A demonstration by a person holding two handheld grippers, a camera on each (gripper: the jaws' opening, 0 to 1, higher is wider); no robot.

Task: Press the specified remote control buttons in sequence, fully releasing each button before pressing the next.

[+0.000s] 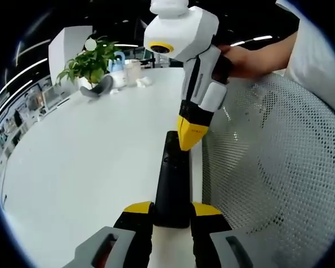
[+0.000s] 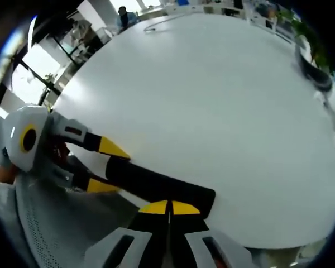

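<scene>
A long black remote control [image 1: 170,178] lies out over the edge of the white table [image 1: 89,162]. My left gripper [image 1: 172,209] is shut on its near end, one yellow-tipped jaw on each side. My right gripper [image 1: 190,135], held by a hand, comes down from above with its jaws together and its yellow tips touching the remote's top face near the far end. In the right gripper view the shut right gripper [image 2: 169,207] rests on the remote control [image 2: 151,184], and the left gripper [image 2: 106,166] clamps its other end. The buttons are hidden.
A white mesh chair [image 1: 273,167] stands close on the right of the remote. At the table's far end are a potted plant [image 1: 89,62], a grey object [image 1: 97,88] and small white items [image 1: 135,75]. A cable [image 2: 167,21] lies at the far edge.
</scene>
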